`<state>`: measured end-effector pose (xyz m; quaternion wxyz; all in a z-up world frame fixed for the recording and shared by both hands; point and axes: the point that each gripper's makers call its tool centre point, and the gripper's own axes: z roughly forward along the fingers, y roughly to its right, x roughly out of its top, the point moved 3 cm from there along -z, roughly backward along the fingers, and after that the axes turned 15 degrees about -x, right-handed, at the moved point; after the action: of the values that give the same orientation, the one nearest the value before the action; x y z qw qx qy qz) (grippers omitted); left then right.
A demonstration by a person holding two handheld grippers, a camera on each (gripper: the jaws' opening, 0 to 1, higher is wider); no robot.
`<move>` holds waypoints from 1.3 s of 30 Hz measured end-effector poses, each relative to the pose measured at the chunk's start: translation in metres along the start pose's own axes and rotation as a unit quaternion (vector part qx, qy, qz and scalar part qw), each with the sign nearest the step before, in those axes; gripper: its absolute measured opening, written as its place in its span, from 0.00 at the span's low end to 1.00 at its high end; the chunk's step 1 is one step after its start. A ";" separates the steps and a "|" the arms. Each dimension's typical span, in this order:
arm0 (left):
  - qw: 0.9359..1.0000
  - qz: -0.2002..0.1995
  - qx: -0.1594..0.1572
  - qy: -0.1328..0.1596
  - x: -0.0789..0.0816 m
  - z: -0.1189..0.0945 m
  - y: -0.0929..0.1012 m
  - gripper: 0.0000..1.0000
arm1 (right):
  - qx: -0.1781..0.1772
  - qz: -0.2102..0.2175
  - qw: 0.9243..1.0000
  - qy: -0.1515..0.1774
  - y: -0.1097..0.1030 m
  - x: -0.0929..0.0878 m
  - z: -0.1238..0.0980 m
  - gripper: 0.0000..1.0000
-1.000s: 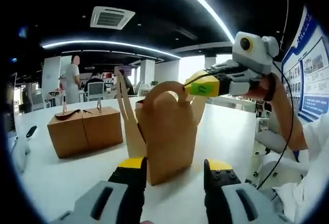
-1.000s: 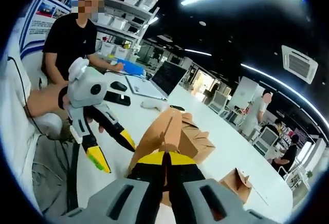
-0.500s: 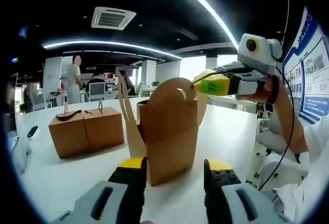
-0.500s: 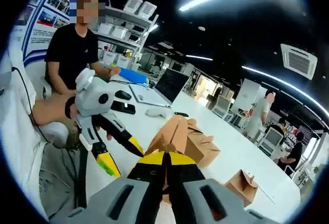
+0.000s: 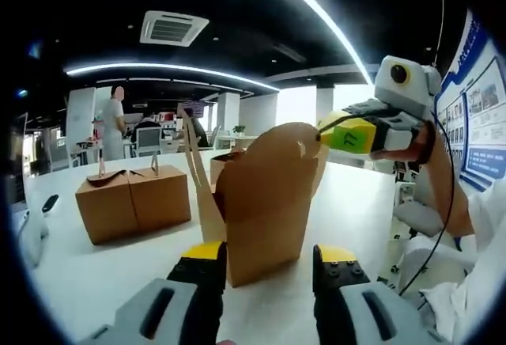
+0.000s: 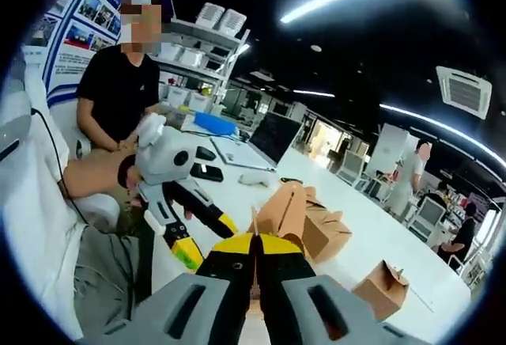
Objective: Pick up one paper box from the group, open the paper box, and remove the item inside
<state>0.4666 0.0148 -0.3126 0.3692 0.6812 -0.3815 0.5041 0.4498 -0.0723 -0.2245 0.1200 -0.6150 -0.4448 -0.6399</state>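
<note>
A tall brown paper box with a curved handle flap (image 5: 265,206) stood upright on the white bench (image 5: 103,270), just ahead of the left gripper (image 5: 267,264), whose yellow-tipped fingers (image 5: 204,259) were spread apart on either side of the box's base without pressing it. The right gripper (image 5: 352,133) came in from the right of the left gripper view, its fingers pinched shut on the top edge of the box's rounded flap, which leaned toward it. In the right gripper view, the same gripper (image 6: 254,244) showed its two fingers closed together on a thin brown edge of the flap, with the box's body (image 6: 286,212) just beyond. The left gripper (image 6: 204,238) appeared there at the left, its fingers parted. Two more closed brown paper boxes (image 5: 133,202) sat side by side, touching, to the left of the open one. A person in a black shirt (image 6: 122,92) sat at the far side of the bench near a laptop (image 6: 265,138).
</note>
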 end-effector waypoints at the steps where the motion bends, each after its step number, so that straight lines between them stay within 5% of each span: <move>1: 1.000 0.000 0.000 -0.001 0.000 0.000 0.000 0.45 | 0.001 0.000 1.000 0.000 -0.002 -0.001 -0.001 0.03; 24: 0.999 -0.022 0.018 0.014 0.002 0.001 -0.005 0.40 | 0.027 -0.021 0.999 0.004 -0.018 0.000 -0.005 0.03; 39: 0.999 -0.015 -0.017 0.024 0.009 -0.018 0.003 0.40 | 0.057 -0.026 0.998 -0.015 -0.031 -0.016 -0.015 0.03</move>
<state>0.4588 0.0279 -0.2994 0.3975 0.6677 -0.3711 0.5083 0.4210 -0.0715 -0.2497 0.1319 -0.6052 -0.4981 -0.6069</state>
